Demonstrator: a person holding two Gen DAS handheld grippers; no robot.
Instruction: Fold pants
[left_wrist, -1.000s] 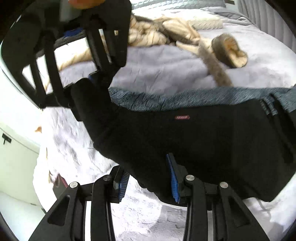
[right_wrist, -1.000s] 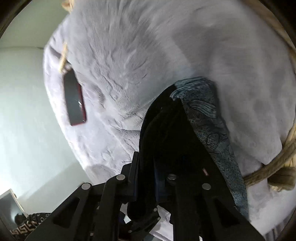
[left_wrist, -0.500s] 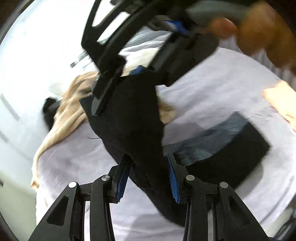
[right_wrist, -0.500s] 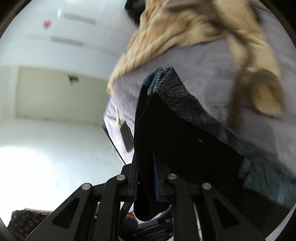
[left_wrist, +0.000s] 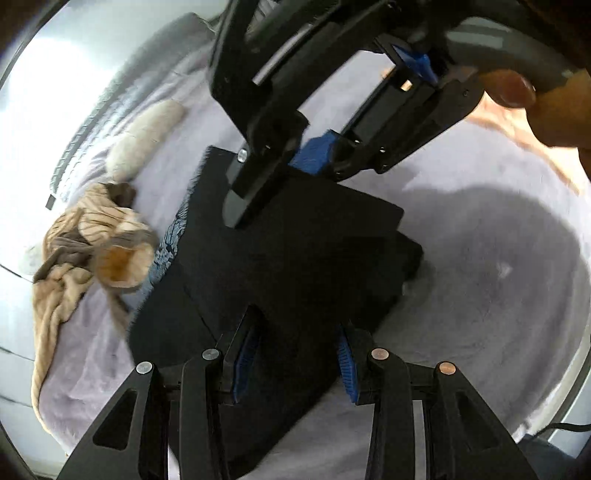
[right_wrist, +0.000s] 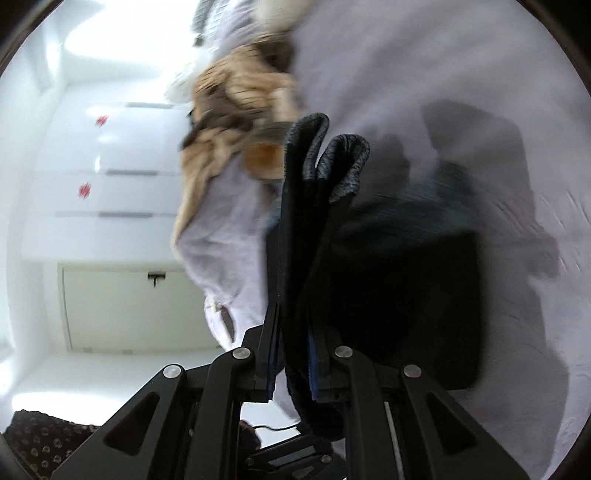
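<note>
Pants (left_wrist: 295, 251) on bed (left_wrist: 498, 258) (beside, seemingly, clothes (left_wrist: 74, 251))

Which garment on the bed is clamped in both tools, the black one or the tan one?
The black pants: the left tool and right tool both pinch them. The tan striped garment lies crumpled and untouched beside them.

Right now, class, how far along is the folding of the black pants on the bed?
Done: the black pants lie doubled on the bed. In hand: the left gripper and right gripper pinch an upper layer, carrying it over. Left: lay it flat, release.
</note>
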